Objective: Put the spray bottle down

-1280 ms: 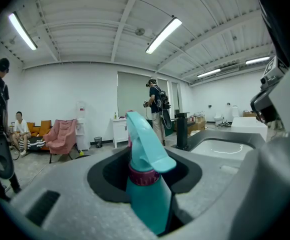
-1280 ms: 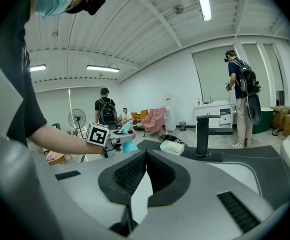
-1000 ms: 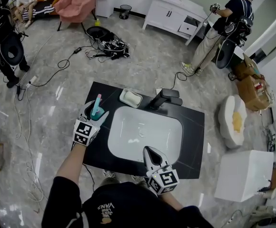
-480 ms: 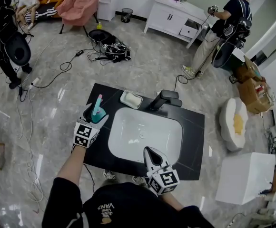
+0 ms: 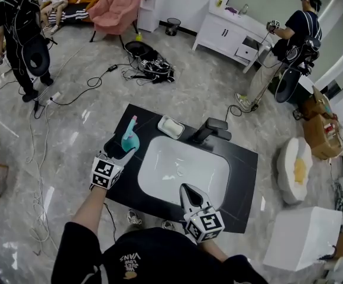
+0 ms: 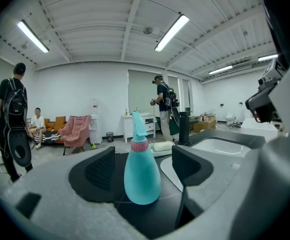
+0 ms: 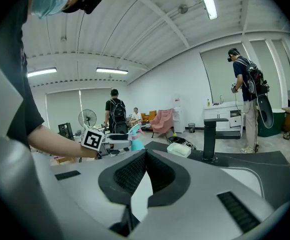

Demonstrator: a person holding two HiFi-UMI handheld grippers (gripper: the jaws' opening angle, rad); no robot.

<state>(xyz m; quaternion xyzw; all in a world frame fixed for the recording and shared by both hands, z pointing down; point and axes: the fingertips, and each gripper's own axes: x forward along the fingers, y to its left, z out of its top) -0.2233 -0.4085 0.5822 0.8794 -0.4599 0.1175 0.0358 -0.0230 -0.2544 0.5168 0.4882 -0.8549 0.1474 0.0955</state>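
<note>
Now that the jaws of the left gripper (image 5: pixel 120 150) have just been opening, they stand wide apart, and the turquoise plastic spray bottle with the pink collar (image 6: pixel 141 176) is upright in the gap between them. There is a clear space on each side between the bottle and the dark ribbed pads (image 6: pixel 101 169), so nothing presses on it any more. Its base rests on the glossy black countertop (image 5: pixel 242 176), directly in front of this gripper. From the head view the bottle seems to be at the jaw tips or slightly ahead of them, but I cannot tell which. Compared with a second ago, when the jaws were close around the bottle, the gripper now sits a little further back from it. I judge from this that the bottle is already put down and released, so the task is nearly complete. What remains is only to draw the left gripper straight back without touching the bottle, because a knock from one pad could tip it. To the right of this gripper lies the white oval sink basin (image 5: pixel 183 170). The right gripper (image 5: pixel 187 189) is over the near edge of the basin, its jaws together and holding nothing.
</note>
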